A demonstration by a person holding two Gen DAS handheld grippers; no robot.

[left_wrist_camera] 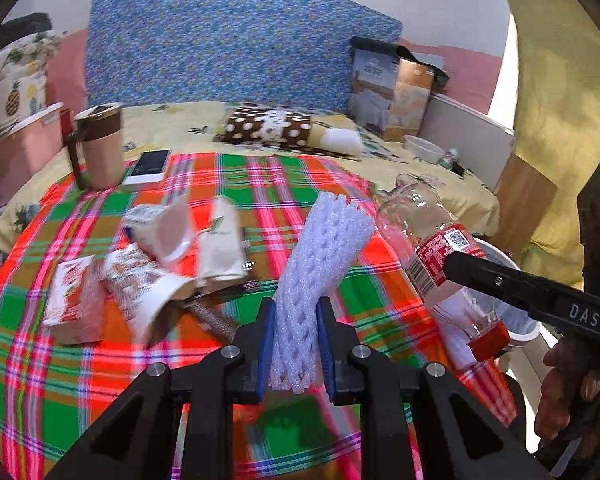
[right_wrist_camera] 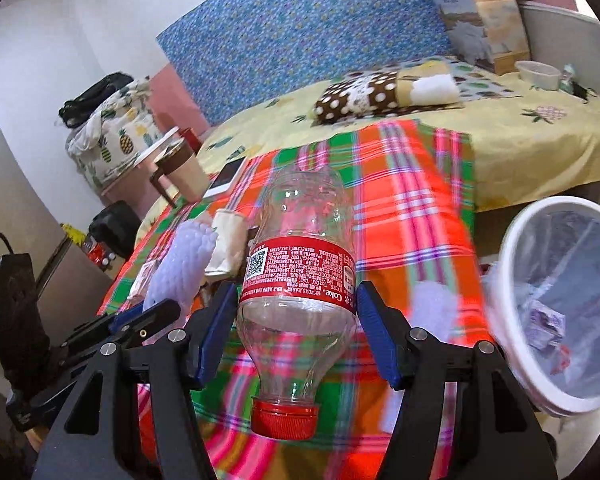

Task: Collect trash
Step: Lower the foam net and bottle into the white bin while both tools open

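My left gripper [left_wrist_camera: 296,312] is shut on a white foam fruit net [left_wrist_camera: 320,256] and holds it above the plaid cloth [left_wrist_camera: 80,380]. My right gripper [right_wrist_camera: 298,300] is shut on an empty clear Coke bottle [right_wrist_camera: 300,264] with a red label and red cap, cap toward me. That bottle also shows in the left wrist view [left_wrist_camera: 428,248], to the right of the foam net. Crumpled paper cups [left_wrist_camera: 168,256] and a small carton [left_wrist_camera: 74,300] lie on the cloth to the left. A white trash bin [right_wrist_camera: 560,304] with a plastic liner stands at the right.
A brown lidded mug [left_wrist_camera: 100,144] and a phone [left_wrist_camera: 150,166] sit at the cloth's far left edge. Behind is a bed with a yellow sheet [right_wrist_camera: 520,140], a polka-dot pillow [left_wrist_camera: 272,128], a bowl [right_wrist_camera: 538,74] and a cardboard box [left_wrist_camera: 392,92].
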